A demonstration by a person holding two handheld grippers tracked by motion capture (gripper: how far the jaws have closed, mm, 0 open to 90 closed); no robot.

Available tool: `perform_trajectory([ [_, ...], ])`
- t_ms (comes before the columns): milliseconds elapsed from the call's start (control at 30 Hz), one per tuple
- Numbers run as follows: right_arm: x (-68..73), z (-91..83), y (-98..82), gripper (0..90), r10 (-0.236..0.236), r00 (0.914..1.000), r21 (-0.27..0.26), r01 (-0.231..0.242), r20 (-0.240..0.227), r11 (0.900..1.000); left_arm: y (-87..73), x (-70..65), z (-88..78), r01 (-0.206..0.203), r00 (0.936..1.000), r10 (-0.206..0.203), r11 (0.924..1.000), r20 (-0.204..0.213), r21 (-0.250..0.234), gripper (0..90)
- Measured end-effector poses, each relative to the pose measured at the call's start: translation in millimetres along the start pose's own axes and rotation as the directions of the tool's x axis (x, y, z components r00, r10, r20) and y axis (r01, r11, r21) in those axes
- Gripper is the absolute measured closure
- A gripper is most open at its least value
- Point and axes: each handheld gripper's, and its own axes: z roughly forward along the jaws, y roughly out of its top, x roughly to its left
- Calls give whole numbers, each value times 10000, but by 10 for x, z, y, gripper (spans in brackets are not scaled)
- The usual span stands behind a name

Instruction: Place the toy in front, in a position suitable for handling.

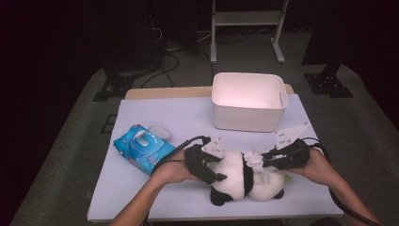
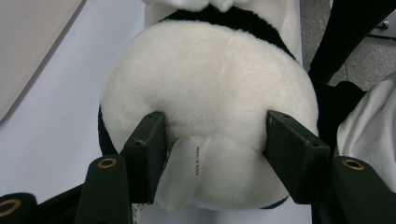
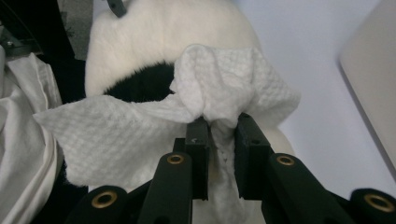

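Wiping looks well underway from the high view: a black-and-white plush panda toy (image 1: 247, 179) lies on its side near the front edge of the pale lilac table top (image 1: 141, 197), and the person has a tool on each end of it. The left gripper (image 1: 217, 175) clamps the toy's rounded rump, while the right gripper (image 1: 263, 160) holds a crumpled white textured wet wipe (image 1: 253, 159) on the toy's back, right at the black band. Behind sits a white rectangular plastic bin (image 1: 248, 101), well apart from the toy, and to the left a blue soft pack of wet wipes (image 1: 141, 148) with its lid flipped open. Nothing lies between the toy and the bin, so the path there is free; whether the toy or the wipe goes in there is just a guess.

Left gripper view next: its two black jaws are about half spread and pressed into the white fur on either side of the plush panda toy (image 2: 210, 93), with a small white sewn-in label (image 2: 184, 170) hanging between them. Solid hold, it seems.

Right gripper view: jaws nearly together, pinching a bunched fold of the wet wipe (image 3: 224, 93), the rest of it draped over the black band and white fur. How much fur is already cleaned can't be told. Probably more rubbing is left, and the loose flap of wipe could drag or fold under.
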Motion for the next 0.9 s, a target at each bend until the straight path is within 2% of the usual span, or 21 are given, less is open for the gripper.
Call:
perform_trajectory([
  [133,-84,-156,-204,771,626,9973,-42,-624,396,9980,3,15,-3,19,10000,-19,10000,53,32,395],
  [233,-126,-177,-316,771,1142,9933,-293,-1136,196,9931,27,22,-21,71,9999,-71,10000,123,5,389],
  [400,-78,-105,-261,771,766,9965,-258,-758,331,9968,94,72,-119,187,9997,-188,9998,184,73,348],
  [500,-60,-94,-232,770,483,9976,-147,-477,487,9988,175,86,-133,56,9996,-59,9999,264,99,347],
  [733,21,-110,-240,770,317,9983,-155,-310,495,9994,351,149,-14,-139,9987,123,9994,488,323,318],
  [900,29,-123,-257,771,323,9987,-176,-316,405,9993,338,123,75,-249,9987,217,9971,456,719,333],
])
